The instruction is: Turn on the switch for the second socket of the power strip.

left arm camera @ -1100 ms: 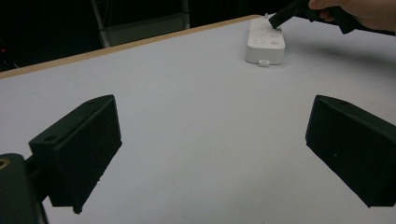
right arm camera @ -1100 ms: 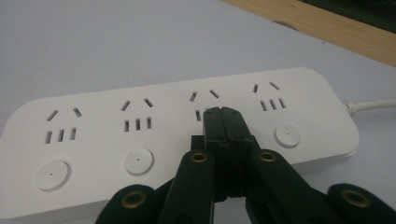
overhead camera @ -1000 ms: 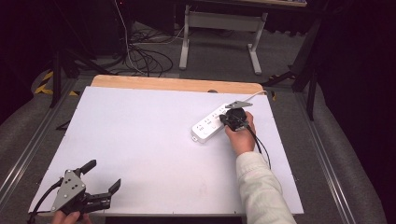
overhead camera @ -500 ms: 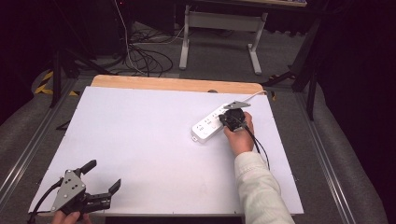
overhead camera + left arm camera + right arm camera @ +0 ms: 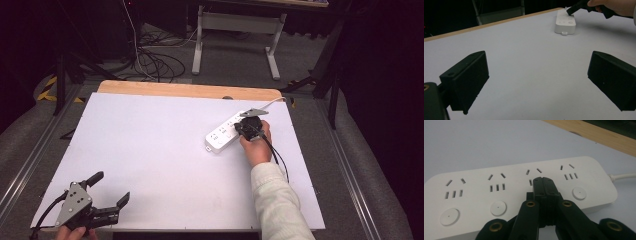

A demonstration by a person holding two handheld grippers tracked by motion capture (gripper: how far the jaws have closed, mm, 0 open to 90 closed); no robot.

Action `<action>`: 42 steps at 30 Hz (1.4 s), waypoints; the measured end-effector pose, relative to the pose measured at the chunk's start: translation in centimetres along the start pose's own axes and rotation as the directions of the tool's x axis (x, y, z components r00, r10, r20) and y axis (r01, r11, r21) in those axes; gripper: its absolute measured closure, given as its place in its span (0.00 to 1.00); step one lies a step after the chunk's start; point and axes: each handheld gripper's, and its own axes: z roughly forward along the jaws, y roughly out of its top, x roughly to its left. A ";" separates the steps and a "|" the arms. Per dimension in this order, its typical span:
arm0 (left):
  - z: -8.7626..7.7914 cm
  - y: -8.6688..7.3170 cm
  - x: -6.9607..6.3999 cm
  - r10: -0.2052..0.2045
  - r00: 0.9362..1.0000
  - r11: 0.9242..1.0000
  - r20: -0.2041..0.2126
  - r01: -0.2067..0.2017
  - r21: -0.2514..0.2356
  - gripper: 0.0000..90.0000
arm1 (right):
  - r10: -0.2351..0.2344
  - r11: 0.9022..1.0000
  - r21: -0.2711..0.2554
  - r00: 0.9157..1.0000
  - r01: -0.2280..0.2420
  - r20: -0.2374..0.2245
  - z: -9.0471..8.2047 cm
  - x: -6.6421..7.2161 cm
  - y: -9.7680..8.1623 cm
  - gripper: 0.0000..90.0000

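Right gripper view showed the right tongs (image 5: 545, 185) fully closed with nothing between them, their tip resting on the white power strip (image 5: 499, 187) at its third socket set. The strip lay near the far right of the white surface (image 5: 150, 150). The left tongs (image 5: 107, 192) gaped wide, empty, at the near left corner.

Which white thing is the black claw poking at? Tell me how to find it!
Look at the big white table, then go to its far right part, near the wooden edge. There lies a long white power strip with four sets of plug holes, each with a round button; the shut right claw presses down on it.
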 end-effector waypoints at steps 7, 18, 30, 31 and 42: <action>0.0 0.0 0.0 0.004 1.000 1.000 -0.001 -0.004 -0.001 0.04 | 0.020 1.000 -0.006 1.000 -0.020 -0.016 0.0 -0.2 -0.2 1.00; 0.1 0.0 -0.1 0.002 1.000 1.000 0.006 -0.002 0.003 0.04 | 0.036 0.999 -0.009 0.999 -0.036 0.007 -0.3 -0.8 -0.5 1.00; 0.2 0.1 -0.1 0.004 1.000 1.000 0.009 -0.004 0.004 0.04 | -0.019 1.000 0.004 0.999 0.019 0.031 -0.3 -0.1 -0.4 1.00; 0.2 0.1 -0.1 0.004 1.000 1.000 0.010 -0.004 0.005 0.04 | -0.021 1.000 0.003 0.999 0.021 0.033 -0.3 -0.1 -0.4 1.00; 0.3 0.1 -0.1 0.002 1.000 1.000 0.013 -0.003 0.002 0.04 | -0.049 0.999 0.013 0.998 0.048 0.035 0.0 0.5 -0.3 1.00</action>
